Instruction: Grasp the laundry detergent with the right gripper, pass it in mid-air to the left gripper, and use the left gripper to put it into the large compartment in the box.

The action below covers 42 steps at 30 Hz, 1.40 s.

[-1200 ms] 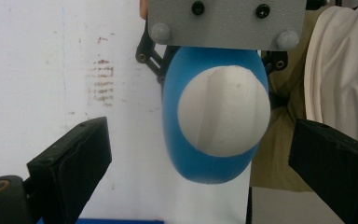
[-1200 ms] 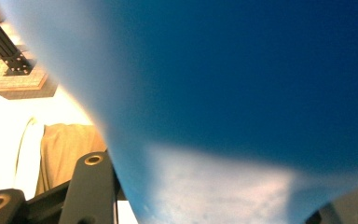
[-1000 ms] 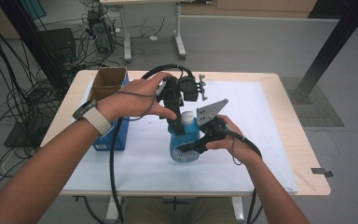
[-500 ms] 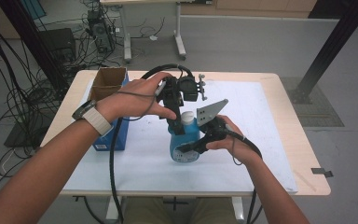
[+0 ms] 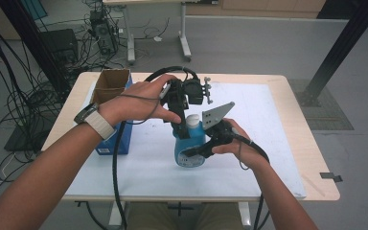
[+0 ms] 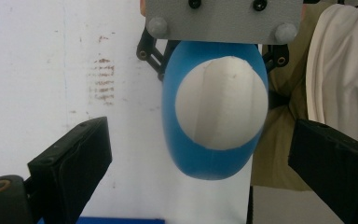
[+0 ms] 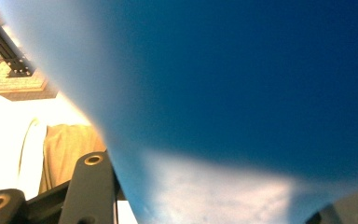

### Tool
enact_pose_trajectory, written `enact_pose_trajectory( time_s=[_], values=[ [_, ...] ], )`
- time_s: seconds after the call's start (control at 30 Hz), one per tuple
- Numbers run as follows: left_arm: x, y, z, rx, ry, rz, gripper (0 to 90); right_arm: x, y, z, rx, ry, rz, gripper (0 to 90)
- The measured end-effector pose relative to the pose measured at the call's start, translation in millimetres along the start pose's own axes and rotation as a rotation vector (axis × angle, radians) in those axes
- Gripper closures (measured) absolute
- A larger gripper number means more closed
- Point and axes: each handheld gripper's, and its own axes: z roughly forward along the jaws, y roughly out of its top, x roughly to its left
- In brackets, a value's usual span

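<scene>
My right claw (image 5: 191,152) clamps the blue bottle (image 5: 190,148) upright at frame centre so my left claw (image 5: 182,128), jaws wide, can straddle its white cap (image 6: 220,102).

No writing is legible from here; the label on the blue bottle (image 5: 190,148) is too blurred to read.
</scene>
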Motion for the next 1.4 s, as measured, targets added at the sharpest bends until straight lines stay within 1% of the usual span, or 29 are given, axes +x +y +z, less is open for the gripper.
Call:
enact_pose_trajectory(
  time_s=[0.13, 0.67, 0.9, 1.4],
  values=[
    [0.4, -0.1, 0.0, 0.005, 0.003, 0.001, 6.4, -0.6, -0.9, -0.1, -0.003, 0.002, 0.004, 43.8],
    [-0.3, -1.0, -0.6, -0.004, 0.006, -0.001, 6.5, -0.4, -0.7, 0.6, 0.002, 0.006, 0.005, 43.8],
    [-0.5, -1.4, -0.8, -0.006, 0.007, 0.006, 6.5, -0.3, -0.5, 0.9, 0.002, 0.005, 0.007, 43.8],
    [-1.1, -1.3, -0.6, -0.003, 0.009, 0.007, 6.7, -0.4, -0.8, 1.0, 0.004, 0.007, 0.009, 43.8]
  ],
)
